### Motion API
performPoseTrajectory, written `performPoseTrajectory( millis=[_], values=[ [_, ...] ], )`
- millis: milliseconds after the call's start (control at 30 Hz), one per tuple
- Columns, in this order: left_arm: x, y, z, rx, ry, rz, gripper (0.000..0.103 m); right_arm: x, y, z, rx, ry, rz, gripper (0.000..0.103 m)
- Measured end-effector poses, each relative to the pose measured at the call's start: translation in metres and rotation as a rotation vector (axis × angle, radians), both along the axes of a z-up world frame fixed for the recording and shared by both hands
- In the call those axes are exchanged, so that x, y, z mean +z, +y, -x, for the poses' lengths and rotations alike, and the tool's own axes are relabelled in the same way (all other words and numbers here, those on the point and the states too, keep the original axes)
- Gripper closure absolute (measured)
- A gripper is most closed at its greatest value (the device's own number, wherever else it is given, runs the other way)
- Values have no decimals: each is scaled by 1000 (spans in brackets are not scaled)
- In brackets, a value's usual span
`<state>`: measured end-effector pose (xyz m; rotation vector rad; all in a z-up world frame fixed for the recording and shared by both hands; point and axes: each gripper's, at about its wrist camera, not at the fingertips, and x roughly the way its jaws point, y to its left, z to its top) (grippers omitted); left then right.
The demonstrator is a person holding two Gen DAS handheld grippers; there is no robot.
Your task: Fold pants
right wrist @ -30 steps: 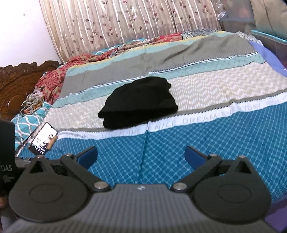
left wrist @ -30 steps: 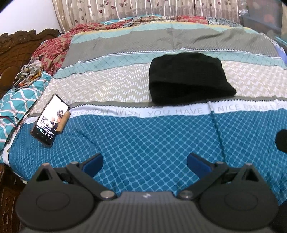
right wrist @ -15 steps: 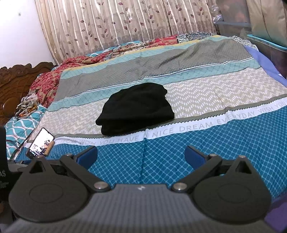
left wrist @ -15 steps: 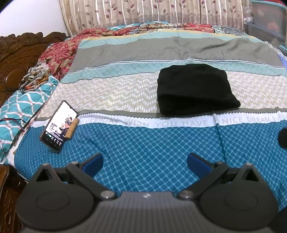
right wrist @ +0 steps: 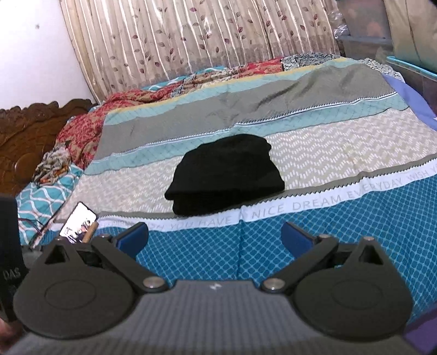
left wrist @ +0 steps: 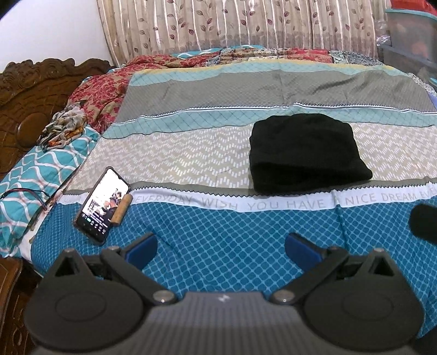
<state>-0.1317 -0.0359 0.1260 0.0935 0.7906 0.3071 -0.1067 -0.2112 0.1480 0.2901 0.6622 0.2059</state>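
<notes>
The black pants (left wrist: 307, 153) lie folded in a compact bundle on the patterned bedspread (left wrist: 218, 153), on its beige zigzag band. They also show in the right wrist view (right wrist: 226, 174). My left gripper (left wrist: 220, 250) is open and empty, held back over the blue band near the bed's front edge, well short of the pants. My right gripper (right wrist: 214, 237) is open and empty too, also back from the pants over the blue band.
A lit phone (left wrist: 102, 204) with a cork-like roll (left wrist: 121, 209) on it lies at the bed's left front. A carved wooden headboard (left wrist: 32, 90) and crumpled cloths (left wrist: 65, 128) are at left. Curtains (left wrist: 232, 24) hang behind. Plastic bins (left wrist: 409, 41) stand at right.
Both grippers have drawn back and risen from the bed, so the folded pants look smaller and farther away. The pants and the phone have not moved.
</notes>
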Motion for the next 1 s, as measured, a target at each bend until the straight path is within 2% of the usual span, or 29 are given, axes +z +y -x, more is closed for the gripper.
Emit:
performPoseTrajectory(
  millis=[433, 1000],
  values=[
    [-11, 0, 1, -7, 38, 22, 0, -9, 1, 1, -28, 70, -28, 0],
    [-17, -3, 1, -35, 52, 23, 0, -14, 1, 3, -29, 99, -42, 0]
  ],
)
